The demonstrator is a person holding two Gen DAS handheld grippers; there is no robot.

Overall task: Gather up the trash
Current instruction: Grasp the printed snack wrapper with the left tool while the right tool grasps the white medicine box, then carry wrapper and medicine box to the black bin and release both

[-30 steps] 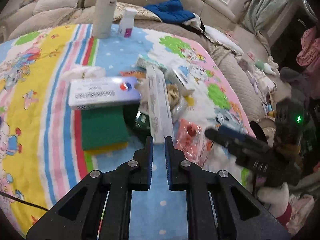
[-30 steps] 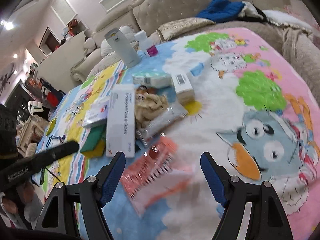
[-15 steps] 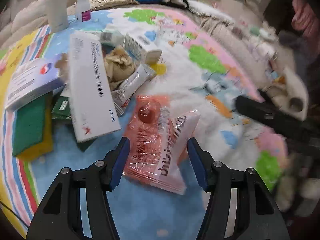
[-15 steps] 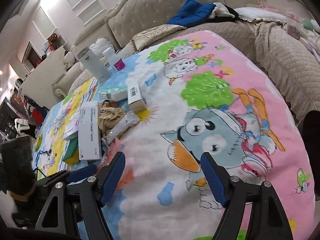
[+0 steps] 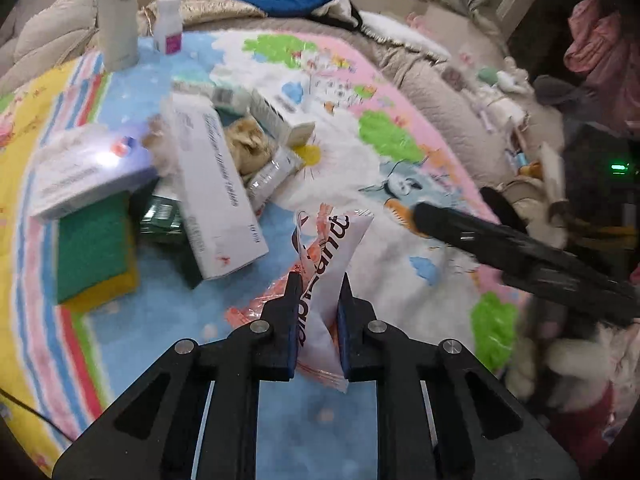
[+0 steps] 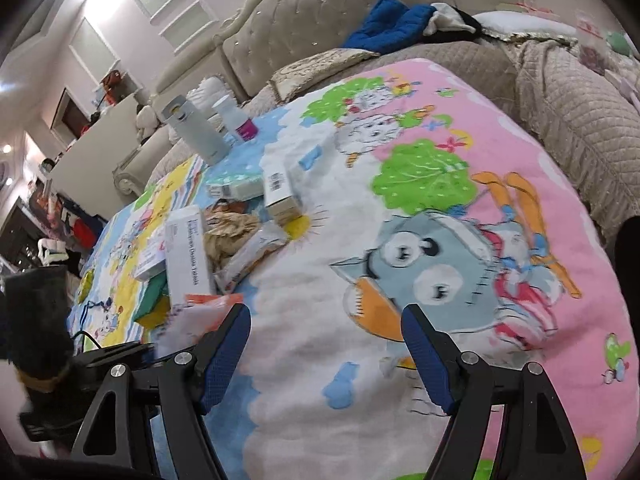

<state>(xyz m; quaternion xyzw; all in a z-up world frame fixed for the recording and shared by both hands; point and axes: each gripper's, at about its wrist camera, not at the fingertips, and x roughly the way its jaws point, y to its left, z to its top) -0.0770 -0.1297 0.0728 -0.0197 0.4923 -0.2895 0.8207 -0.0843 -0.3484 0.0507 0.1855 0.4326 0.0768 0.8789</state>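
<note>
My left gripper (image 5: 318, 284) is shut on an orange and white snack wrapper (image 5: 332, 248), which stands crumpled between the blue pads just above the cartoon blanket. The same wrapper (image 6: 200, 312) shows at the left of the right wrist view, beside the left gripper's black body. My right gripper (image 6: 326, 320) is open and empty over the blanket's owl picture. A pile of trash lies beyond: a long white tablet box (image 5: 212, 192), a crumpled tan tissue (image 5: 250, 146), a clear wrapper (image 5: 272, 176) and small white boxes (image 5: 284, 116).
A green and yellow sponge (image 5: 94, 248) and a white and purple box (image 5: 88, 168) lie at the left. A grey tumbler (image 5: 118, 28) and a small bottle (image 5: 168, 24) stand at the back. A blue cloth (image 6: 392, 24) lies on the sofa. The blanket's right edge drops to cluttered floor.
My left gripper went from shut and empty, to open around the snack wrapper, to shut on it and lifting it. My right gripper stayed open and drew back to the right.
</note>
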